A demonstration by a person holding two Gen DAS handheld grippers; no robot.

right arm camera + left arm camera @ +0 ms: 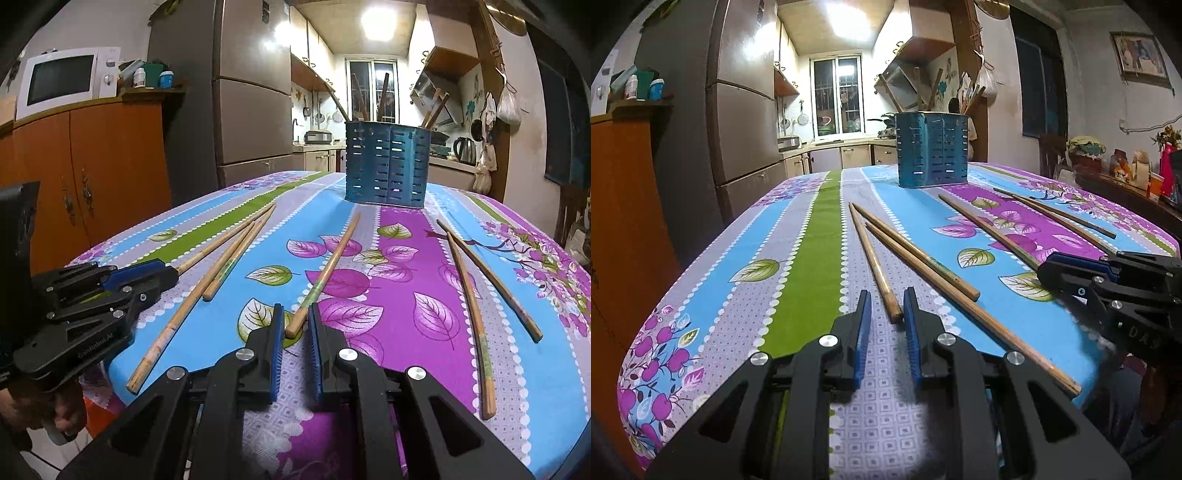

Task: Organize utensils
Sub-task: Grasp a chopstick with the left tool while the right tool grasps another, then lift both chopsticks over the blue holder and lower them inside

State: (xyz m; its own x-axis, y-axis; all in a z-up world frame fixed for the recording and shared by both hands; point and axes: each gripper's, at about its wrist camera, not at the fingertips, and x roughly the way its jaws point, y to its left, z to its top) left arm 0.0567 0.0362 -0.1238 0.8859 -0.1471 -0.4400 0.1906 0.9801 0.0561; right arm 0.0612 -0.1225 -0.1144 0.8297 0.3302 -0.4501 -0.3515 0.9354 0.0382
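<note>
On your left, your left gripper (886, 308) sits low over the near edge of the tabletop (798, 236), which wears a striped, flowered cloth. Its jaws stand a little apart and hold nothing; the butt end of one chopstick (873, 260) lies on the cloth just ahead of the gap, between the two tips. Just to the right of it lie two more chopsticks: a shorter one (916, 251) and a long one (971, 310) that runs down to the near edge, the three fanning out from close tips at the far end.

Further right, your right gripper (297, 317) also hovers at the near edge, jaws slightly parted and empty. A single chopstick (325, 273) points toward it, its near end lying just in front of the gap and not gripped. From the left wrist view that gripper (1049, 271) shows sideways, and you cannot judge its opening from there.

At the far middle of the cloth stands the blue slotted holder (388, 162), upright, with several sticks already leaning inside it.

On the right lie two last chopsticks (472, 317), well apart from both grippers, their far tips close and their near ends spread
</note>
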